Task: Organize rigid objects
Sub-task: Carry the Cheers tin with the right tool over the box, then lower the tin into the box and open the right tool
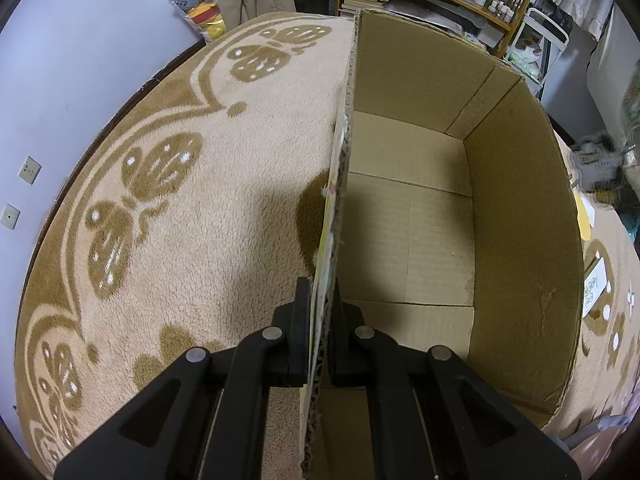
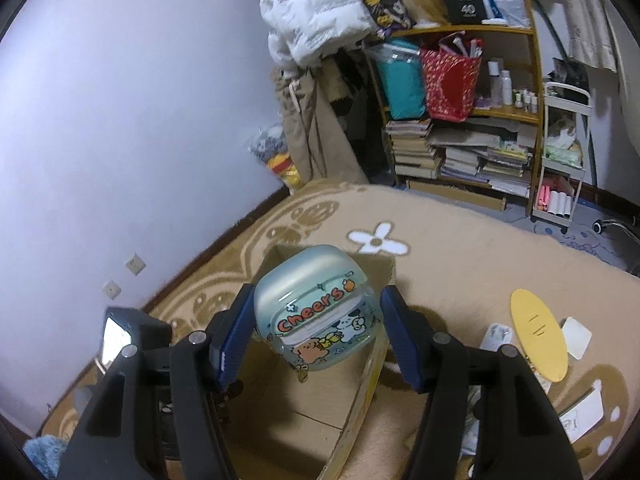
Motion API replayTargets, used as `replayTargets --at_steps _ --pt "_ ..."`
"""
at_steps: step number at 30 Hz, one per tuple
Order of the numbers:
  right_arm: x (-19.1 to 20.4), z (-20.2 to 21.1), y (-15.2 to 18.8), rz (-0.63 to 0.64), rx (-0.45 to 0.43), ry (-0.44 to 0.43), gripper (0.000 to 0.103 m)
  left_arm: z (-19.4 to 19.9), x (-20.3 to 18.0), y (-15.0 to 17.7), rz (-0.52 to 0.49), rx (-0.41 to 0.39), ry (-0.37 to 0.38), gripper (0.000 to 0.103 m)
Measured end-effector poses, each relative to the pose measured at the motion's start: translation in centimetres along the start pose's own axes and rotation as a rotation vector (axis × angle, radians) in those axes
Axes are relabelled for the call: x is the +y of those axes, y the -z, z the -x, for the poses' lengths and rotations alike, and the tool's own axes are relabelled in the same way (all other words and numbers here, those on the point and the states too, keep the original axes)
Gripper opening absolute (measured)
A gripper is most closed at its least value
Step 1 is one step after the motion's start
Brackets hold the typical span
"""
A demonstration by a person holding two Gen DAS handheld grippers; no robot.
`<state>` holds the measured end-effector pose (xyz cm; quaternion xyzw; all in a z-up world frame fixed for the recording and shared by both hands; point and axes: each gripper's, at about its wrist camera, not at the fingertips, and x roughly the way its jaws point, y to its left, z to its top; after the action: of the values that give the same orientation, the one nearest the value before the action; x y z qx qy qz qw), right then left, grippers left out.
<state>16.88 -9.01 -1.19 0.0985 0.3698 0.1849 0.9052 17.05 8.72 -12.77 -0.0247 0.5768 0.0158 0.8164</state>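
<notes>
right wrist view: right tool (image 2: 318, 330) carries a pale blue "cheers" container (image 2: 316, 304) between its blue pads, jaws partly spread to its width, above the open cardboard box (image 2: 352, 412) on the patterned blanket (image 2: 460, 248). left wrist view: left tool (image 1: 322, 320) is clamped tight on the box's wall (image 1: 340, 184); box floor bare. risks: the container's rounded, smooth sides may slip out of the pads; it may clip the box rim if lowered off-centre; if the left grip lets go, the box may shift.
</notes>
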Motion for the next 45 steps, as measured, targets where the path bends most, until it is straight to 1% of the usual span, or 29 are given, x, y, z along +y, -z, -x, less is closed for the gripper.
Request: replayTargets --at_steps 4,12,15,18,22,25,30,33,35,37,38,40,43,45 --pt "0.8 -1.8 0.9 0.04 0.062 0.012 0.067 -0.1 0.0 0.1 -0.012 -0.003 -0.007 0.006" --pt "1.6 -4.0 2.3 0.103 0.129 0.055 0.067 -0.2 0.1 0.1 -0.009 0.006 0.0 0.006" --pt "1.8 -4.4 2.7 0.108 0.144 0.065 0.067 -0.2 0.1 0.2 -0.009 0.009 0.002 0.006" --pt "2.2 -4.5 3.0 0.133 0.14 0.085 0.067 -0.3 0.3 0.1 -0.003 0.012 0.005 0.007" --pt "2.4 -5.1 3.2 0.137 0.169 0.083 0.067 -0.3 0.5 0.1 0.005 0.014 0.008 0.008" --pt "2.3 -5.6 3.3 0.145 0.188 0.089 0.067 -0.4 0.8 0.0 0.013 0.024 0.028 0.008" --pt "2.7 -5.7 3.9 0.161 0.201 0.101 0.067 -0.4 1.1 -0.1 0.024 0.028 0.043 0.008" --pt "3.0 -5.0 3.9 0.158 0.173 0.092 0.067 -0.4 1.0 -0.1 0.016 0.025 0.033 0.008" --pt "3.1 -4.6 3.6 0.156 0.164 0.085 0.067 -0.5 0.9 0.0 0.014 0.029 0.041 0.008" --pt "3.3 -4.1 3.2 0.162 0.151 0.089 0.067 -0.6 1.0 0.0 0.013 0.032 0.025 0.008" --pt "3.4 -3.8 3.0 0.168 0.143 0.092 0.069 -0.6 1.0 0.0 0.015 0.032 0.028 0.008" --pt "3.5 -3.2 2.7 0.183 0.123 0.101 0.081 -0.6 1.1 0.0 0.021 0.034 0.036 0.008" --pt "3.3 -2.4 2.1 0.198 0.091 0.116 0.088 -0.5 0.9 0.0 0.012 0.032 0.027 0.008" --pt "3.0 -2.0 1.9 0.199 0.084 0.127 0.089 -0.5 0.9 0.0 0.007 0.03 0.023 0.008"
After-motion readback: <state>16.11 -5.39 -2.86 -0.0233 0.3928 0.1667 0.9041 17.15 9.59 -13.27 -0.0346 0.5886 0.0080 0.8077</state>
